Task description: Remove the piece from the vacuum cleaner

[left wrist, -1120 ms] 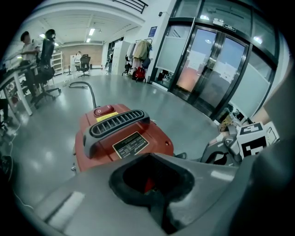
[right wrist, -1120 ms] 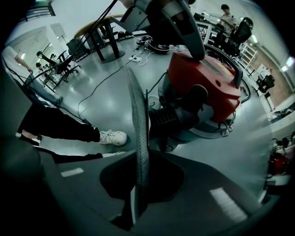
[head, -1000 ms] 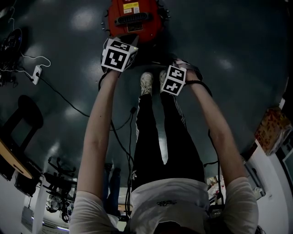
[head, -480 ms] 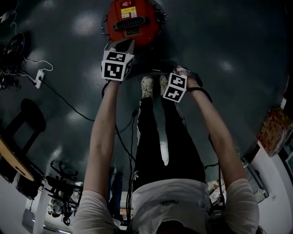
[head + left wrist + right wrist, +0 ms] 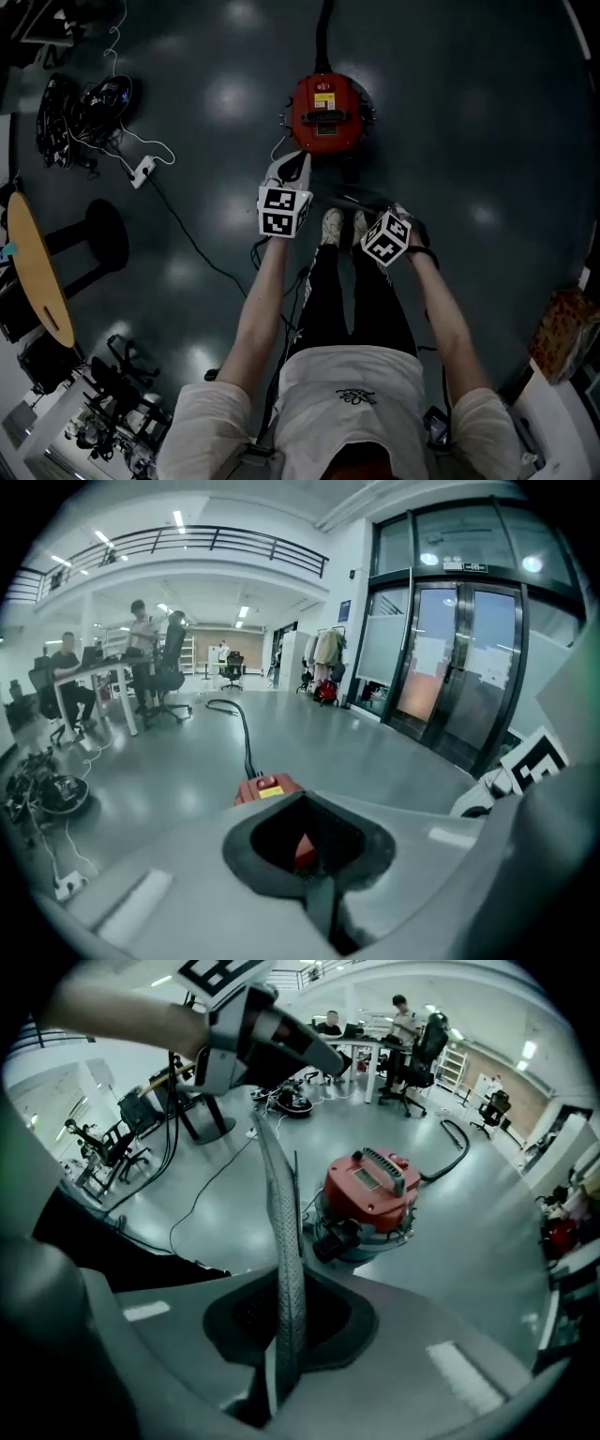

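Observation:
The red round vacuum cleaner (image 5: 323, 112) stands on the dark floor ahead of the person's feet; it also shows as the vacuum (image 5: 370, 1190) in the right gripper view. My right gripper (image 5: 281, 1372) is shut on a long, thin, grey ribbed piece (image 5: 281, 1232) that sticks out of its jaws, lifted off the vacuum. The piece's far end passes out of sight behind the left gripper (image 5: 281, 1040). In the head view the piece (image 5: 361, 200) is a thin dark line. My left gripper (image 5: 323, 897) hangs above the vacuum, jaws shut with nothing seen between them.
A black hose (image 5: 323, 37) runs from the vacuum's far side. Cables and a power strip (image 5: 142, 171) lie at the left by a round wooden table (image 5: 37, 272). Desks, office chairs and seated people (image 5: 66, 667) are far off; glass doors (image 5: 450, 667) stand to the right.
Both grippers have risen away from the vacuum, which now looks smaller and farther off. The right gripper has carried the grey piece up with it.

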Available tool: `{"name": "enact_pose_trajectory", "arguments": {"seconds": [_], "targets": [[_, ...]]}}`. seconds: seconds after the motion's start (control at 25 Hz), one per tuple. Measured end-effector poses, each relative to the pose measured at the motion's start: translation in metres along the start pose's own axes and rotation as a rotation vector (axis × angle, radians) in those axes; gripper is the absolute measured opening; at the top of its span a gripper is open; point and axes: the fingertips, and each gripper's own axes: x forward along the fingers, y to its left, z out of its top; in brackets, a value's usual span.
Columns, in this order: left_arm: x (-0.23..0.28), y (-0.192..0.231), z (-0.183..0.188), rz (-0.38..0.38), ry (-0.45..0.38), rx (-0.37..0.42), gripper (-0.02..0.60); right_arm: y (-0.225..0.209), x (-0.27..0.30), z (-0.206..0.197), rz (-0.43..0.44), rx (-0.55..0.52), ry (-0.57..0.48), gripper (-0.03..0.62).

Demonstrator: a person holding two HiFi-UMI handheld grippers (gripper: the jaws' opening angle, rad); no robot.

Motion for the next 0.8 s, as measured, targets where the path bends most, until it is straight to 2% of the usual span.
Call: {"name": "enact_pose_trajectory", "arguments": {"seconds": [0.2, 0.48, 0.64, 0.8], "targets": [[-0.053, -0.02, 0.059, -0.006, -0.076, -0.054, 0.0, -0.023, -0.075, 0.056, -0.09, 0.034, -0.107, 0.037], [-0.129, -0.061, 0.152, -0.007, -0.3, -0.068, 0.0, -0.049, -0.191, 0.116, -0.244, 0.054, -0.308, 0.035], [-0.168, -0.058, 0.208, 0.015, -0.448, -0.046, 0.0, -0.066, -0.25, 0.154, -0.333, 0.033, -0.431, 0.035], [-0.206, -0.049, 0.259, 0.003, -0.564, -0.063, 0.0, -0.076, -0.301, 0.194, -0.395, 0.009, -0.555, 0.037]]}}
